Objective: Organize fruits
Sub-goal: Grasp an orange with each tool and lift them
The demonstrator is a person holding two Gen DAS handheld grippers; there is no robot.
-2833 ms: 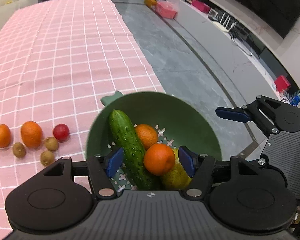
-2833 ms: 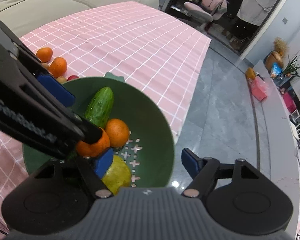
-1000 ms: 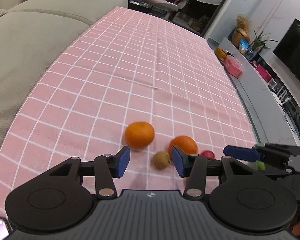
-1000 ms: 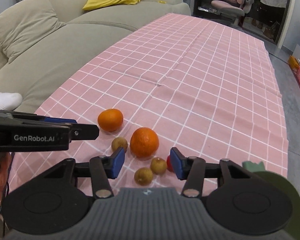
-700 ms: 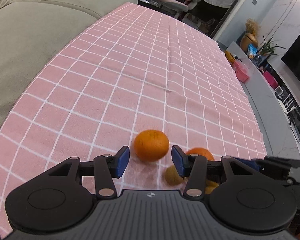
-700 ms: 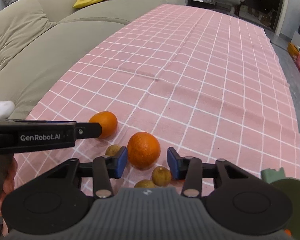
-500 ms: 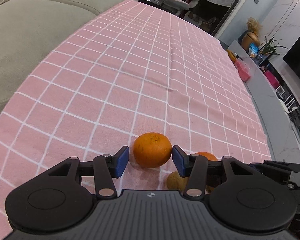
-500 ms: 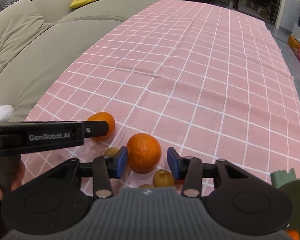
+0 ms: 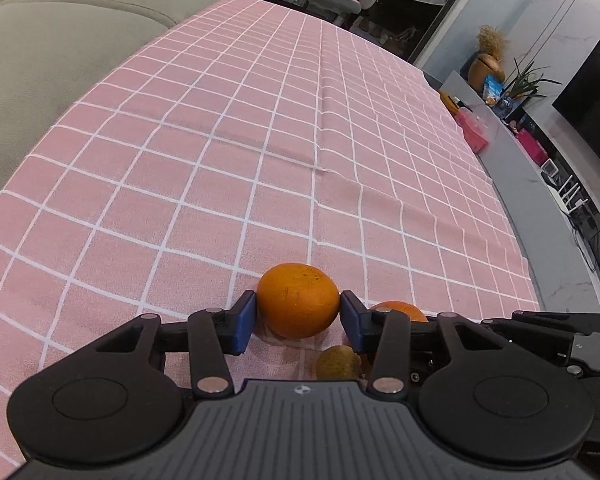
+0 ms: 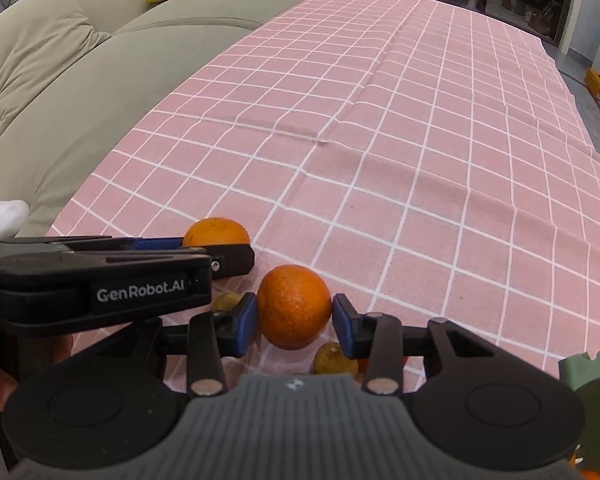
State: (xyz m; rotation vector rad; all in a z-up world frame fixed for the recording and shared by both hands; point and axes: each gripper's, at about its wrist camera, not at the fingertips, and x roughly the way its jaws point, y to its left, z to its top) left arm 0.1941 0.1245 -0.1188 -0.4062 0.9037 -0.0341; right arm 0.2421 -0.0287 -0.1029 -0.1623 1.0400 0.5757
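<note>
Closing tongs [image 9: 298, 318] now pinch the tangerine [image 9: 298, 300].

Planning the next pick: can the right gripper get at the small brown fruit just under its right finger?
Probably not yet. The right gripper is shut on the orange, its fingers just closing, so the brown fruit must wait.

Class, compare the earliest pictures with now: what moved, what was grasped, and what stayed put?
Both claws left the green bowl for the pink cloth and closed: left claw around one orange, right claw around another orange. Small brown fruits stayed put.
</note>
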